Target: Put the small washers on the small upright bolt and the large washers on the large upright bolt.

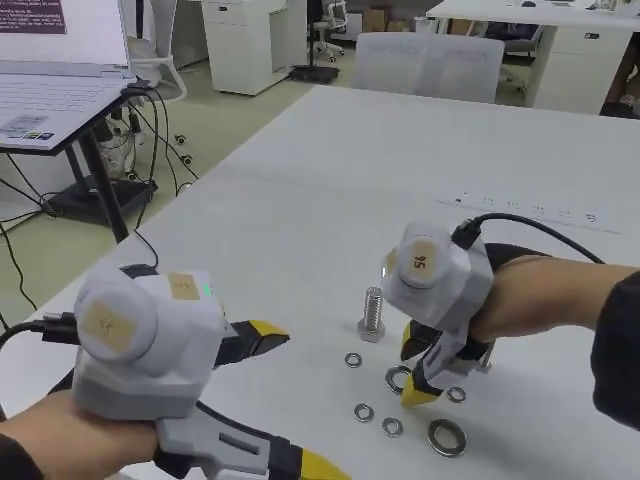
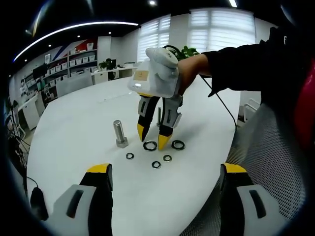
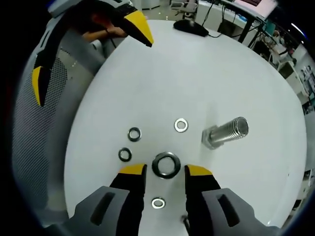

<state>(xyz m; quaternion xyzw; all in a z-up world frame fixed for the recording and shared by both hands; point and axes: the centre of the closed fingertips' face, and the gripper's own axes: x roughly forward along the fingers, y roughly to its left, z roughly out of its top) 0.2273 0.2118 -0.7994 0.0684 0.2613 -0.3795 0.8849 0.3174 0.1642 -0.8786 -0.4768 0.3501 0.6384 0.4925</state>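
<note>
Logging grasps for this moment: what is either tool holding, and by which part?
Nothing is held. The right tool stands open, jaws either side of a large washer; the left tool is open too.

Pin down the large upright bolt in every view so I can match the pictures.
Head view: the large upright bolt stands at lower centre, just left of the right gripper.
Left gripper view: left of centre, left of the washers.
Right gripper view: right of centre, its shaft pointing right in the picture.
Shared landmark: the large washer between the right gripper's open jaws.
</note>
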